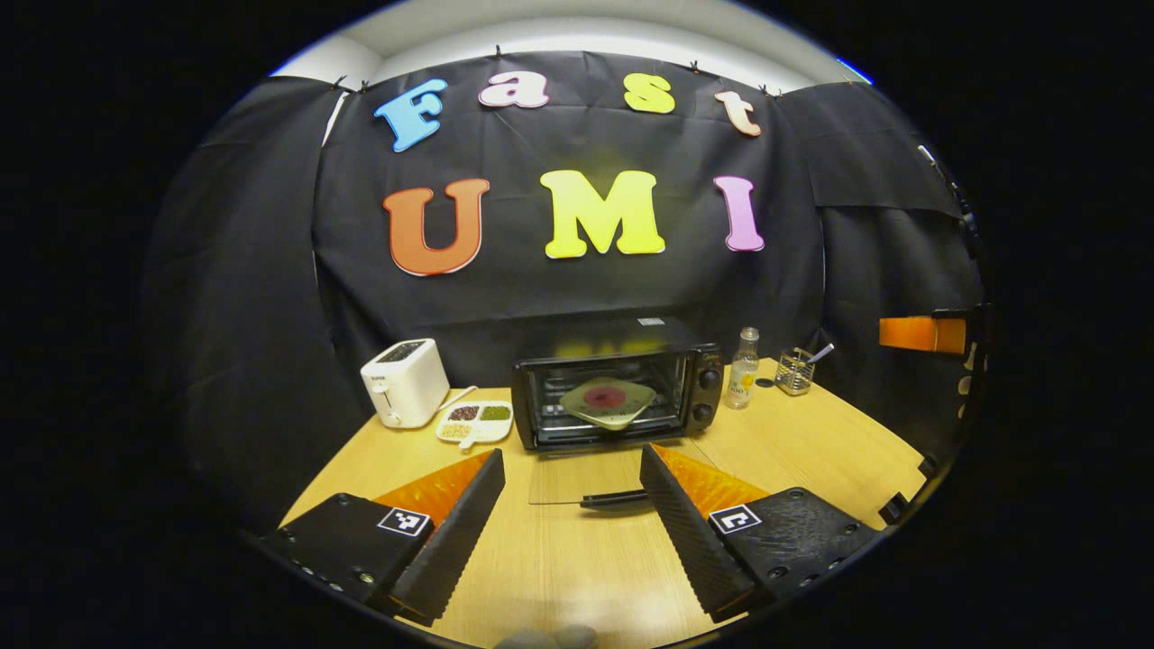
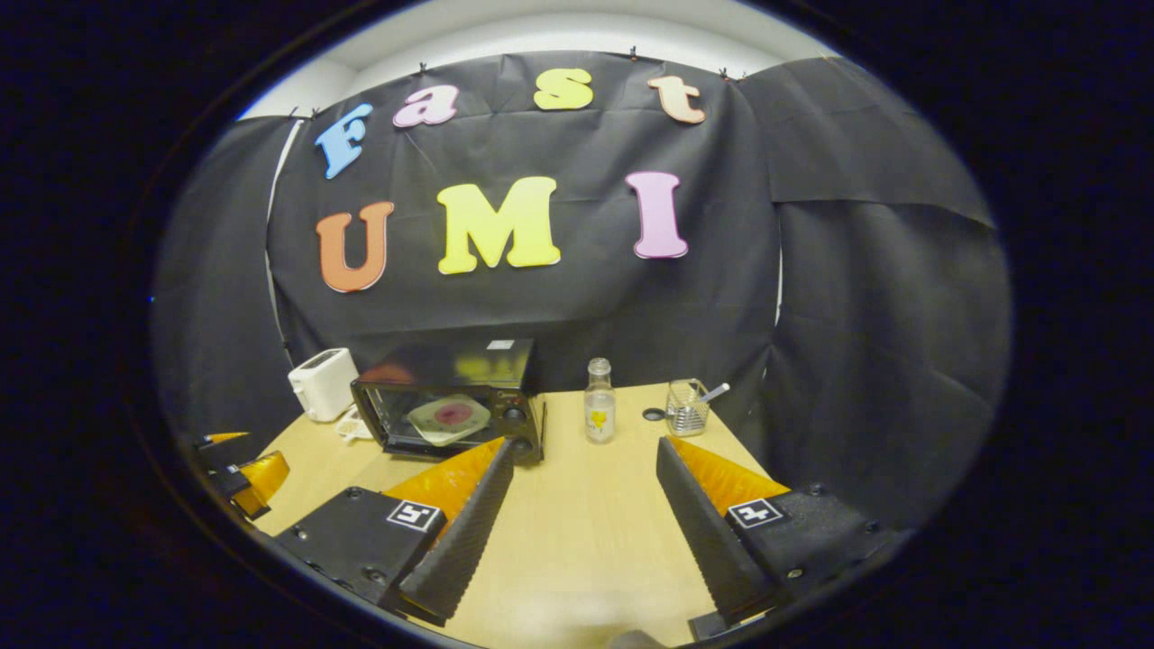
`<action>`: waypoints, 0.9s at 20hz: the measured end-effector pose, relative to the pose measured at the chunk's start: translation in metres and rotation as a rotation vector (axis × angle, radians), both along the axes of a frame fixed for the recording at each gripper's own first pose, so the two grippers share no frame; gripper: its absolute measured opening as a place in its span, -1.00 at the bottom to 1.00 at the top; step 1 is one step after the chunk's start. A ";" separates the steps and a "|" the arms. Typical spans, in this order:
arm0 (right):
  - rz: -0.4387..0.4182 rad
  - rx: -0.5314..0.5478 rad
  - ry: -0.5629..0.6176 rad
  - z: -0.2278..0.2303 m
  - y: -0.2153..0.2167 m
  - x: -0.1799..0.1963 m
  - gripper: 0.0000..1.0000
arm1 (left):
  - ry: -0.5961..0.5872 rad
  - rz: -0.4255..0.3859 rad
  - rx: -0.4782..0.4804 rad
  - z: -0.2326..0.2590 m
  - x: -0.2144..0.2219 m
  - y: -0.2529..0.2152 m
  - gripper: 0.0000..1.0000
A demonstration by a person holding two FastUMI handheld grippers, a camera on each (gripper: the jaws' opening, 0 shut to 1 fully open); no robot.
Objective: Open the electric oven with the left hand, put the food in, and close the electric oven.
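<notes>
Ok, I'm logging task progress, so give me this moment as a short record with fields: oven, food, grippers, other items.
oven: oven at the back of the table, door folded down flat, open
food: plate with a red piece on it sits inside the oven, tilted
left gripper: left gripper open, holds nothing, above the table in front of the door
right gripper: right gripper open, holds nothing
other items: toaster and snack dish left of the oven; bottle and wire holder right of it
step left: door not yet closed
</notes>
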State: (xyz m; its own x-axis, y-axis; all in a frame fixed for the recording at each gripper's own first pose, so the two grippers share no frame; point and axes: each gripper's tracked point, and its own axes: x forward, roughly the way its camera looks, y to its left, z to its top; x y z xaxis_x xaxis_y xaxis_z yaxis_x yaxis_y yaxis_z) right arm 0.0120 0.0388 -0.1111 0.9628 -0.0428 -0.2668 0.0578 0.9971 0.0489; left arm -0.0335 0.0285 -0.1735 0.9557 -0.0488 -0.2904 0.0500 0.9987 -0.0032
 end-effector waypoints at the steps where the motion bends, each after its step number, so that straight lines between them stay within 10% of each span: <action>1: -0.004 -0.014 0.006 -0.002 -0.005 -0.008 1.00 | 0.028 -0.007 -0.005 -0.012 0.000 -0.007 0.94; 18: 0.065 -0.064 0.096 -0.015 -0.059 -0.010 0.93 | 0.281 -0.011 -0.014 -0.165 0.039 -0.089 0.94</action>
